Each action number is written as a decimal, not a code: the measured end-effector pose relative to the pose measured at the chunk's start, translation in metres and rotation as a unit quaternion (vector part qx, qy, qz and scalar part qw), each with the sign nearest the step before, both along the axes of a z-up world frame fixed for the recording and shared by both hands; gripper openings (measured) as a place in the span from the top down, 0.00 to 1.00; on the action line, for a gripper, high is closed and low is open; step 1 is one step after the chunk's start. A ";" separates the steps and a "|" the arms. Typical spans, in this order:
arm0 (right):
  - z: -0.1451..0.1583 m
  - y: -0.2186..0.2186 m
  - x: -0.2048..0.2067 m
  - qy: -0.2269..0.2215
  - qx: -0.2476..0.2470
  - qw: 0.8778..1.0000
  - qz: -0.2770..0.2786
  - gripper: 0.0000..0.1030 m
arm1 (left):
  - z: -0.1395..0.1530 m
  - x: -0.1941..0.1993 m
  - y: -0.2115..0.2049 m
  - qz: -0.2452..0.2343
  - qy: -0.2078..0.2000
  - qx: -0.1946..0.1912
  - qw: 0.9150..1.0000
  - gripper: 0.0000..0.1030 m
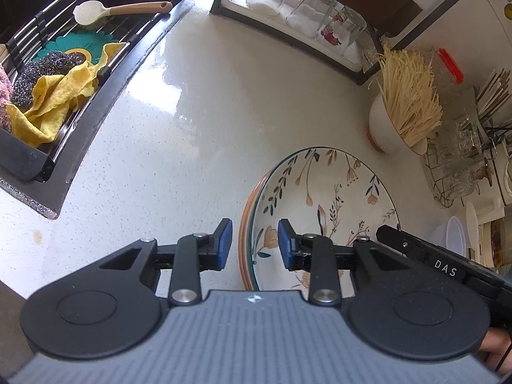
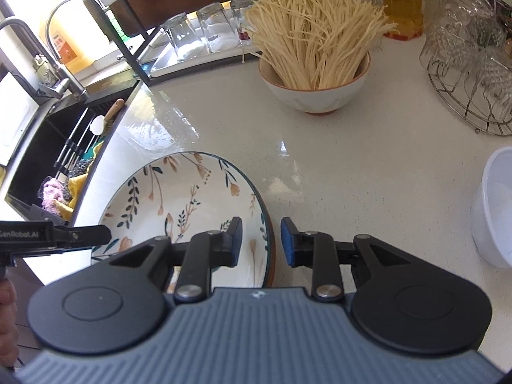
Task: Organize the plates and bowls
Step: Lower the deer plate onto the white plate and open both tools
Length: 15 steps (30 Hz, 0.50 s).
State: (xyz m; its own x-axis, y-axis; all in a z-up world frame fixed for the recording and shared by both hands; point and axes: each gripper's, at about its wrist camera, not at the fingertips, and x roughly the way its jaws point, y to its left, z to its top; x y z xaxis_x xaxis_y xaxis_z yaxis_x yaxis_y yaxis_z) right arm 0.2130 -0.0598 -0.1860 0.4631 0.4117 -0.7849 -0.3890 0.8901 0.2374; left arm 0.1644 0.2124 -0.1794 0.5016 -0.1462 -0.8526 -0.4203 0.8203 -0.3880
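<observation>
A floral plate [image 1: 332, 198] with a dark green rim sits stacked on an orange-rimmed plate [image 1: 244, 224] on the white counter. My left gripper [image 1: 255, 244] is open, its jaws straddling the stack's left edge without gripping. My right gripper [image 2: 261, 240] is open, its jaws straddling the right edge of the same floral plate [image 2: 179, 198]. A white bowl [image 2: 315, 96] with an orange rim, full of enoki mushrooms, stands behind the plates; it also shows in the left wrist view [image 1: 388, 128].
A black sink [image 1: 64, 73] with rack, cloths, scrubbers and brush lies left. Upturned glasses [image 1: 307, 9] stand on a tray at the back. A wire rack of glassware [image 2: 470, 64] and a white plastic container [image 2: 496, 204] stand right.
</observation>
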 end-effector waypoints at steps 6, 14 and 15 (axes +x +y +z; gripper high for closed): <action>-0.005 0.000 -0.002 0.017 0.008 1.000 -0.010 0.72 | -0.004 0.002 0.003 -0.006 0.003 -0.006 1.000 0.66; -0.005 0.002 -0.006 0.018 0.005 1.000 -0.014 0.71 | -0.001 0.006 -0.005 -0.032 0.011 0.014 0.999 0.66; -0.005 0.002 -0.007 0.019 0.005 1.000 -0.013 0.71 | -0.001 0.006 -0.004 -0.031 0.012 0.013 0.999 0.66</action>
